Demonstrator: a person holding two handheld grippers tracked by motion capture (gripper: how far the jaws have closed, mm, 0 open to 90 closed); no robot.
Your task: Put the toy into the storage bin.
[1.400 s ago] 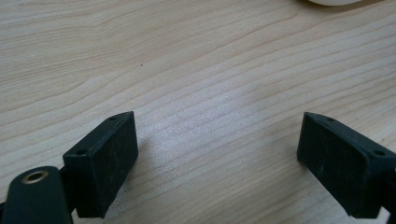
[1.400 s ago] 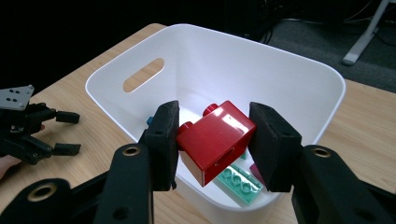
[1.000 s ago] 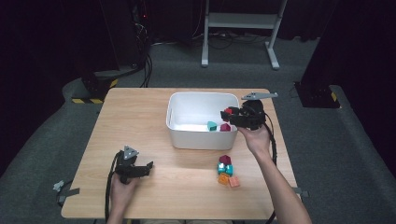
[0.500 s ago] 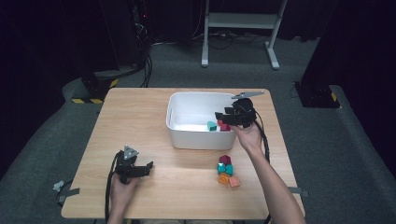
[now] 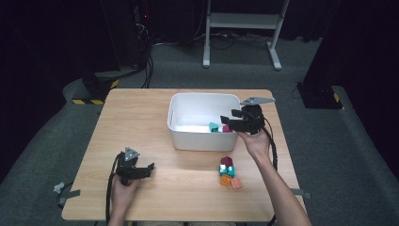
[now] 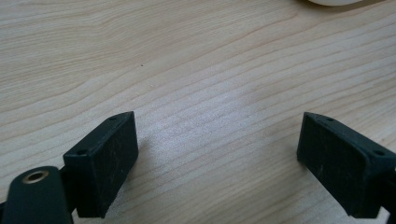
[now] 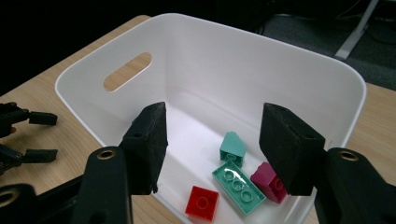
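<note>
The right tongs [image 7: 212, 149], just opened and empty, have shifted over the white bin [image 5: 181, 136]; left tongs [image 6: 217, 161] released; remaining bricks [image 5: 227, 169] look light, rigid, best pinched across flat sides.

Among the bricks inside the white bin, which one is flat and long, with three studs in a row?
The teal flat brick, lying between the red square brick and the magenta brick. The other teal brick is short with a sloped top.

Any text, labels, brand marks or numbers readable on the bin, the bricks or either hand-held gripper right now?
None: no readable words, numbers or logos on the white bin, the bricks inside it, the bricks on the table, or either hand-held gripper.
</note>
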